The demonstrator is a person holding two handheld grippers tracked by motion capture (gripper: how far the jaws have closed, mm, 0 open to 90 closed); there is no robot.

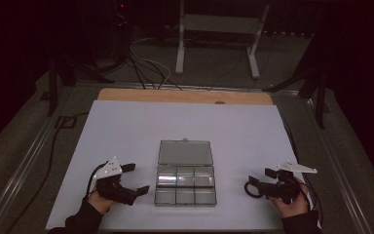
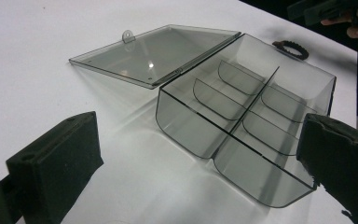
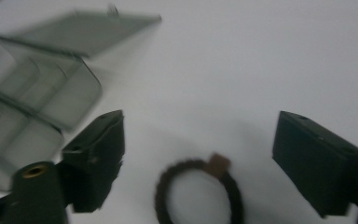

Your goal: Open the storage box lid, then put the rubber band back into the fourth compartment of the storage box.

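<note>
The big white table [image 1: 126, 131] holds a clear plastic box [image 1: 185, 183] in the middle, near the person's edge. Its lid [image 1: 185, 152] lies flat open behind it. Inside are six little rooms, and all look empty.

The left claw [image 1: 137, 178] sits just beside the left side of the box. Its jaws are apart and nothing is between them. In the left gripper view one jaw looks very close to the near corner of the box [image 2: 242, 135]. That is the first worry: if this claw bumps or pushes the wall, the light box could slide away or tip.

The right claw [image 1: 259, 177] is over by the right side of the table. Its jaws are apart too, with a small dark hair band [image 3: 198, 192] lying on the table between them. The pads do not press on it yet.

The band [image 1: 251, 189] is the trickiest part, I think. It is thin, soft and flat on the table. If the jaws close too high, they may miss it. If they catch only one side, it may droop and slip out on the way to the box. The rooms are small, so it could also land on a wall or outside.
</note>
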